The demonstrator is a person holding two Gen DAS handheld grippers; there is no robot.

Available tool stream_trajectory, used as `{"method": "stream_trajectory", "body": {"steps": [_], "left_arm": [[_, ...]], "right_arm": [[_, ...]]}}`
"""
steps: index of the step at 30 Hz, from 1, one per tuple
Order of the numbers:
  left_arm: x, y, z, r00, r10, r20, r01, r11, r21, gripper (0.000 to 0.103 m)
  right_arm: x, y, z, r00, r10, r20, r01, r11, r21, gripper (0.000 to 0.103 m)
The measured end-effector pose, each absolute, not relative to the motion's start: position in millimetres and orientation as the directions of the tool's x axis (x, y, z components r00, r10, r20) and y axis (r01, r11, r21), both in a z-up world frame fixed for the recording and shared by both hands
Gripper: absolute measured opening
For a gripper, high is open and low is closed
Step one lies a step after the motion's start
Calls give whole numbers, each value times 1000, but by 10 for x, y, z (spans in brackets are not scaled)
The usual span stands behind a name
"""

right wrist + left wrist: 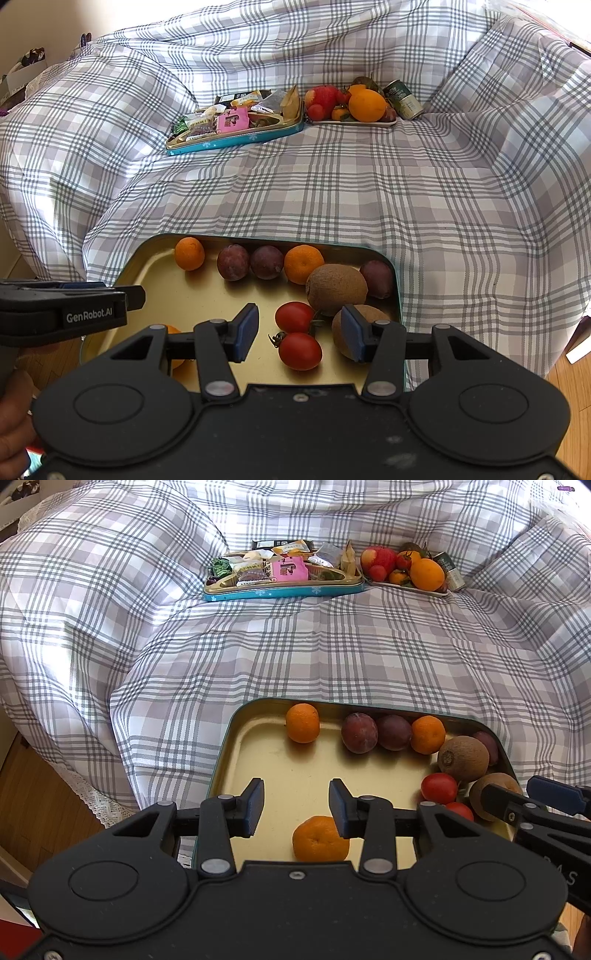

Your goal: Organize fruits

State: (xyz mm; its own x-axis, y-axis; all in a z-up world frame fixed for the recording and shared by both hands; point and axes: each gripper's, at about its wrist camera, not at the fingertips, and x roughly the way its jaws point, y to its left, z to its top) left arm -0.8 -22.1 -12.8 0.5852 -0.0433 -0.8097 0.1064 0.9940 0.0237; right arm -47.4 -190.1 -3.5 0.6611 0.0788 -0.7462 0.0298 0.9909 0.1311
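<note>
Left gripper (296, 812) jaws apart, empty, above mandarin (320, 839) at tin (236, 738) near edge. Right gripper (299, 334) likewise unclosed over tomatoes (300, 350). Pick stage, probably. You: lower, then close.

Fruit in the near tin (397, 291) — snack tin (236, 142) and fruit plate (354, 123) behind (plate rightmost)
</note>
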Motion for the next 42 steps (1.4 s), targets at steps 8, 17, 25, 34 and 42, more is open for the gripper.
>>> {"method": "stream_trajectory", "body": {"steps": [8, 17, 25, 34, 42], "left_arm": [[-7, -219, -127, 585, -43, -810, 107, 994, 24, 47], [-3, -221, -126, 583, -43, -811, 106, 994, 23, 47], [-9, -248, -137, 578, -46, -815, 111, 994, 23, 47], [7, -226, -169, 566, -54, -822, 115, 993, 14, 47], [86, -227, -224, 540, -57, -840, 115, 993, 6, 47]], "right_arm": [[-474, -1904, -33, 661, 79, -746, 29, 991, 131, 51], [-470, -1907, -29, 660, 79, -747, 30, 991, 131, 51], [-466, -1910, -35, 656, 80, -750, 28, 991, 131, 51], [-463, -1905, -55, 652, 79, -754, 29, 991, 130, 51], [-395, -1903, -135, 633, 75, -770, 35, 992, 125, 51]]}}
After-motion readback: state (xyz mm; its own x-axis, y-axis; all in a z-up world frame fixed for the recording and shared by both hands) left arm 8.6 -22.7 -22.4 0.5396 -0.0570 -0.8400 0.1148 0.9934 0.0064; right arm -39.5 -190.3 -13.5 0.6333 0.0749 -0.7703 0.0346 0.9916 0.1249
